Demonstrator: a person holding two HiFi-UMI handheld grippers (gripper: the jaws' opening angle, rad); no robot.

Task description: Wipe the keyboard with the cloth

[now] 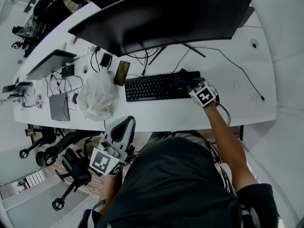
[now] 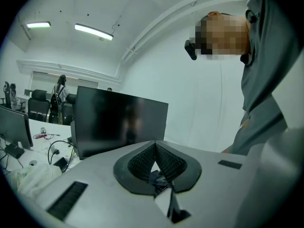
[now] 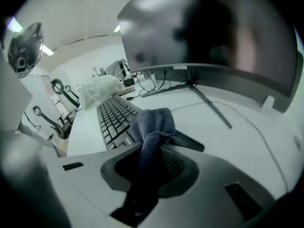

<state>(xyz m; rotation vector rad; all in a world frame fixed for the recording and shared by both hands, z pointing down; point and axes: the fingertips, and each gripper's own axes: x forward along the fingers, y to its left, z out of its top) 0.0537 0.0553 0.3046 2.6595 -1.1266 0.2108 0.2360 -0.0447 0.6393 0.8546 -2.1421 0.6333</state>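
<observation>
Keyboard (image 1: 156, 87) wipe, at the right end, with cloth (image 3: 152, 127) clamped in the right gripper (image 3: 151, 148).
Sits on the white desk (image 1: 228, 110) under the monitor (image 1: 166, 13); dark cloth bunched over the rightmost keys, pinched firmly between the right jaws. Left gripper (image 2: 154, 144) pressed together on nothing, low by the person's lap, well apart from the desk. Looks like the wiping step itself; next calls for drawing the cloth leftward along the key rows, lightly enough not to shove the board.
</observation>
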